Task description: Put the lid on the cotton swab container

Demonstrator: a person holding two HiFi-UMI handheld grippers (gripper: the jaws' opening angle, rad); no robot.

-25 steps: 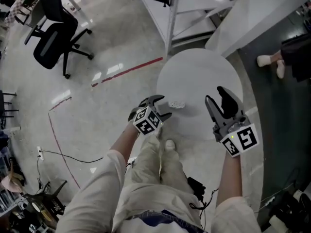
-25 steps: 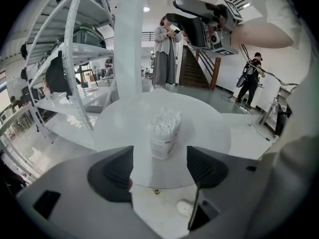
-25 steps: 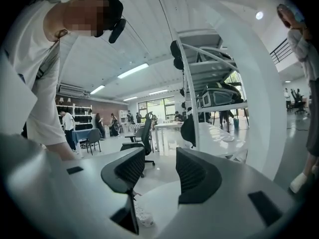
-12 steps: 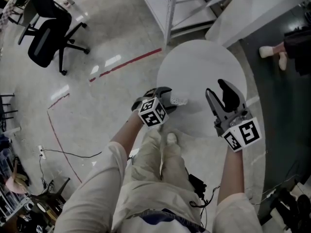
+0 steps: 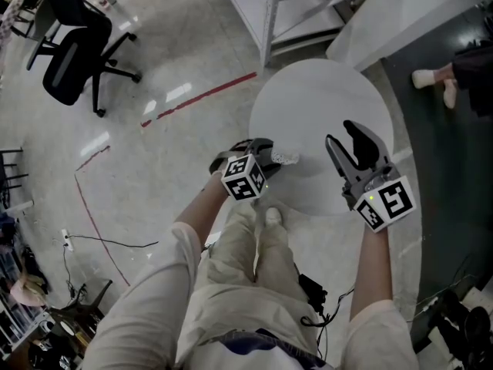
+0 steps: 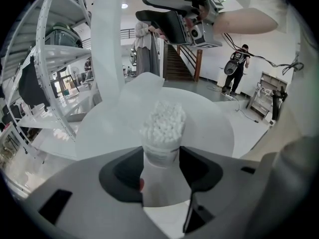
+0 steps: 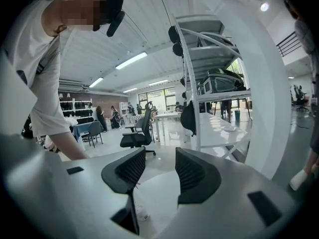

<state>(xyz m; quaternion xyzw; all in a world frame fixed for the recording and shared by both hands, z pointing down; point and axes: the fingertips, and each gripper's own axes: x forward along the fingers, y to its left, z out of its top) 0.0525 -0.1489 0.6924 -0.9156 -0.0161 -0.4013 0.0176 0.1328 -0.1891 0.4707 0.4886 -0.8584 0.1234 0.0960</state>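
A: Head view, counts?
B: Two grippers. One container (image 5: 283, 158), open-topped, packed with swabs (image 6: 163, 121). One round table (image 5: 323, 99). One chair (image 5: 73, 64), one rack (image 5: 269, 21), one red tape line (image 5: 200, 99).
A: Left gripper (image 5: 266, 154)?
B: Left gripper view: jaws closing on the container, one pad against each side, low on its body. Container stands upright.
A: Right gripper (image 5: 341, 133)?
B: Above the table's right part, well apart from the container. Right gripper view: fingers (image 7: 127, 171) spread, nothing between them. A small clear bit (image 7: 140, 213) lies on the table below; can't tell what it is.
A: Surface, room?
B: White tabletop, pale glossy floor (image 5: 154, 168), chair far left, rack just beyond the table's far rim.
A: Edges, room to move?
B: Container sits near the table's near-left rim, left gripper reaching in over that rim. Bare white top runs from the container to the far rim. The person's legs stand just beside the near rim.
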